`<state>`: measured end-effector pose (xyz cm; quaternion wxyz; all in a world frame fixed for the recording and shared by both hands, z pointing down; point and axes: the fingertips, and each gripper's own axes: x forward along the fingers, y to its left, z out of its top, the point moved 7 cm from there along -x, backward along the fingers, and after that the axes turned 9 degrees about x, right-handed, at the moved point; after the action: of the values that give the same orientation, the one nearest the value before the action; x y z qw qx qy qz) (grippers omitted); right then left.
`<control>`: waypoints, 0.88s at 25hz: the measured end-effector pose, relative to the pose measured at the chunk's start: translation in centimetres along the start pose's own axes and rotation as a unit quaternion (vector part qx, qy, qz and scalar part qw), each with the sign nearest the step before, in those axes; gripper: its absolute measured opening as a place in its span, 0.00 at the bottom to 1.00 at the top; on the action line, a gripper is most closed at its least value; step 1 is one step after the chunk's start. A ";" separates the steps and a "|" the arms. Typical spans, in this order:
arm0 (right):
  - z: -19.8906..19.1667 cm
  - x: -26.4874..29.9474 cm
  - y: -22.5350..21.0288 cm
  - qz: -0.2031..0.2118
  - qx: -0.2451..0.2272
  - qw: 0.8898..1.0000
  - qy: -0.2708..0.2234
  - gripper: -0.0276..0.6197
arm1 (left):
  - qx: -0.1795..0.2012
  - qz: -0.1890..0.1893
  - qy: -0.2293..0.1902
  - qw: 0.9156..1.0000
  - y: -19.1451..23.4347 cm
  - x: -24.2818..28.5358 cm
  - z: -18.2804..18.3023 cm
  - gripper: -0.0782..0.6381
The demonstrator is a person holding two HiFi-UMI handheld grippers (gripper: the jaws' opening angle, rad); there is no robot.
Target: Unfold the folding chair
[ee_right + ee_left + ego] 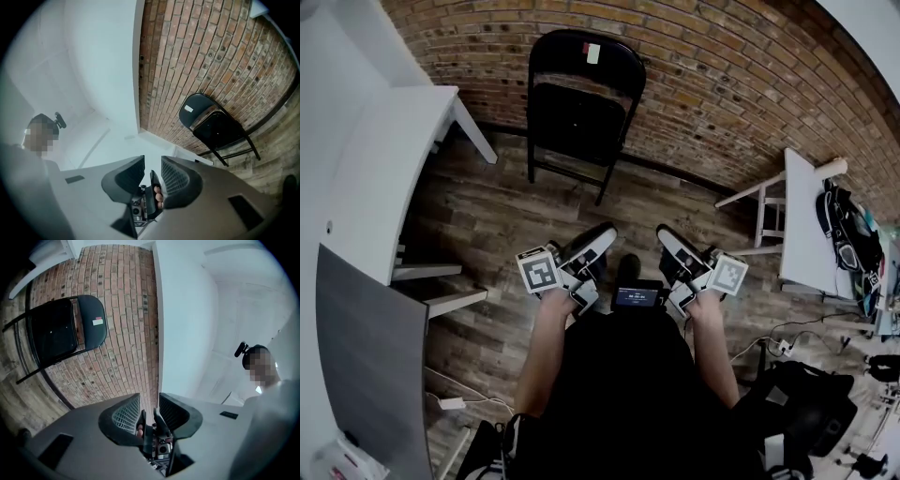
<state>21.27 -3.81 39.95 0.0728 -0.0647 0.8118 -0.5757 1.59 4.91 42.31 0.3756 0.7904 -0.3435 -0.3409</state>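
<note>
Nearest, the person's dark top and both forearms fill the bottom of the head view. A small device with a lit screen (636,296) sits at the waist, with a dark shoe (628,268) just past it.

The left gripper (591,258) and right gripper (680,258) are held close to the body, side by side and apart, both pointing toward the far wall. In the left gripper view the left gripper (150,401) has its jaws a narrow gap apart with nothing between them, only wall and brick beyond. The right gripper (152,166) is the same, slightly parted and empty. Neither touches anything.

The floor (487,225) is dark wood planks, worn-looking. On it, low left, are a white plug block (450,403) and a thin cable. Low right are a power strip (780,347) with cords and a black bag (806,403).

On the left side is a grey panel (366,356), and behind it a white table (384,169) with a slanted leg. On the right is a second white table (802,225), with a dark backpack (848,234) on its far edge.

Farthest is the red brick wall (722,75), running across the back and meeting a plain white wall (187,310) at a corner.

The folding chair (586,103) is black and folded flat. It stands on the floor with its top leaning against the brick, well apart from both grippers. There is a small white and red sticker on its backrest. It shows in the left gripper view (61,331) and the right gripper view (215,124) too.
</note>
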 end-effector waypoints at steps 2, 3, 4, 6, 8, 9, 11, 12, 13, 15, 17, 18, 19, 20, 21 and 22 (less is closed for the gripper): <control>1.1 1.0 -0.9 0.010 0.006 1.000 0.010 0.20 | 0.003 0.005 -0.012 1.000 0.8 0.3 0.7 0.29; 1.9 1.5 -1.4 0.016 0.009 1.000 0.014 0.20 | 0.004 0.008 -0.016 1.000 1.2 0.7 1.1 0.29; 2.7 2.1 -2.0 0.021 0.012 1.000 0.019 0.20 | 0.007 0.012 -0.019 1.000 1.7 1.1 1.5 0.29; 4.5 3.3 -2.9 0.033 0.018 0.999 0.028 0.20 | 0.013 0.022 -0.023 0.999 2.5 2.3 2.5 0.29; 6.5 4.5 -3.4 0.047 0.021 0.998 0.038 0.20 | 0.022 0.029 -0.025 0.999 2.9 3.9 3.5 0.29; 7.5 5.1 -3.6 0.054 0.021 0.997 0.044 0.20 | 0.027 0.033 -0.026 0.999 3.1 4.9 4.2 0.29; 9.6 6.1 -4.2 0.067 0.023 0.996 0.054 0.20 | 0.035 0.043 -0.029 0.998 3.6 6.8 5.3 0.29; 10.5 6.5 -4.4 0.071 0.025 0.995 0.059 0.20 | 0.038 0.047 -0.030 0.998 3.8 7.6 5.7 0.29; 11.3 6.8 -4.8 0.075 0.028 0.995 0.063 0.20 | 0.041 0.051 -0.032 0.997 4.1 8.4 6.0 0.29; 12.6 7.3 -5.6 0.082 0.036 0.993 0.073 0.20 | 0.045 0.061 -0.034 0.997 4.6 9.6 6.2 0.29; 13.6 7.4 -6.5 0.085 0.046 0.992 0.083 0.20 | 0.046 0.075 -0.038 0.995 5.2 10.7 6.2 0.29; 14.1 7.4 -7.0 0.086 0.050 0.991 0.088 0.20 | 0.045 0.082 -0.040 0.995 5.5 11.1 6.2 0.29; 14.6 7.4 -7.3 0.088 0.054 0.990 0.092 0.20 | 0.045 0.089 -0.042 0.994 5.8 11.5 6.1 0.29; 15.0 7.3 -7.6 0.092 0.058 0.989 0.095 0.20 | 0.046 0.095 -0.045 0.993 5.9 11.9 6.1 0.29; 15.5 7.3 -7.9 0.095 0.062 0.989 0.097 0.20 | 0.048 0.101 -0.048 0.993 5.9 12.2 6.1 0.29; 16.0 7.2 -8.2 0.098 0.064 0.988 0.098 0.20 | 0.052 0.106 -0.049 0.992 6.0 12.6 6.2 0.29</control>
<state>17.48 -22.69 42.17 0.0530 0.0772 0.7790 -0.6200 1.67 -10.26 40.71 0.3511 0.7504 -0.4602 -0.3192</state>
